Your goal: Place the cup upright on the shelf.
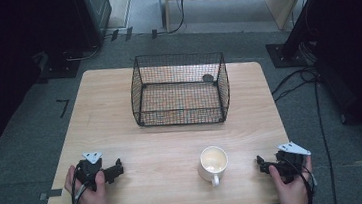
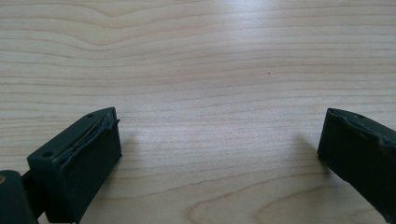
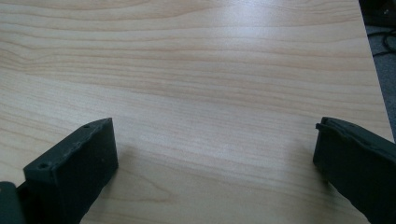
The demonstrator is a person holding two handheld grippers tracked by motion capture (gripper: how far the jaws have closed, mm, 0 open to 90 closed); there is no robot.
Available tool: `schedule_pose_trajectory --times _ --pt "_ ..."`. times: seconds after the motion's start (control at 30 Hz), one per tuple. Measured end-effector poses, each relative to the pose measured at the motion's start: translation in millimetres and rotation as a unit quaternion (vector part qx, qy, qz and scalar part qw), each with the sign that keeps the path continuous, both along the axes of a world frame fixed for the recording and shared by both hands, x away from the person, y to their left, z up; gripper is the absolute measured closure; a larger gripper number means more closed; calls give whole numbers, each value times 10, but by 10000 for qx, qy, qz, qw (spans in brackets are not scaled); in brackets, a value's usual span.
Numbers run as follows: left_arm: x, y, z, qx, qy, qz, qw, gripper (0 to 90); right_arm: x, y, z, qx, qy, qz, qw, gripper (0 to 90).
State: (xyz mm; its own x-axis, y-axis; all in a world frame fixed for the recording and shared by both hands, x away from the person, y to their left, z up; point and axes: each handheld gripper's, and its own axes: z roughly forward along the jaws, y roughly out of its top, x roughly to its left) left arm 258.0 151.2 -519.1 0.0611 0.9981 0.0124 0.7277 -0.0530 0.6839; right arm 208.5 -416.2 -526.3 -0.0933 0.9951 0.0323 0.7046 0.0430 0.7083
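Observation:
A white mug (image 1: 213, 161) stands upright on the wooden table (image 1: 120, 118), its handle toward the front edge. It looks empty. Behind it, at the middle back, sits a black wire basket (image 1: 179, 88). My left gripper (image 1: 118, 168) rests in a hand at the front left, pointing right toward the mug and well short of it. In its own view the left gripper (image 2: 219, 126) has its jaws wide apart over bare wood. My right gripper (image 1: 261, 164) lies at the front right, just right of the mug. The right gripper (image 3: 215, 135) is open too, nothing between the jaws.
A small dark round spot (image 1: 208, 77) shows through the basket's far right mesh. The table's right edge (image 3: 373, 79) runs close beside the right gripper. Cables (image 1: 314, 94) and dark stands lie on the grey floor around the table.

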Motion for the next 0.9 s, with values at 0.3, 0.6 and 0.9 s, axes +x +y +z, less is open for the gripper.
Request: schedule_pose_trajectory --times 0.3,0.6,0.9 --pt "0 0 0 -2 -2 -2 10000 0 -131 10 27 -6 -135 -70 9999 56" --pt "-1 0 -1 1 -4 -13 10000 0 -215 95 198 60 -348 160 9992 55" --pt "3 -8 -1 -5 -1 -87 10000 0 -264 309 330 -145 -464 567 9972 32"
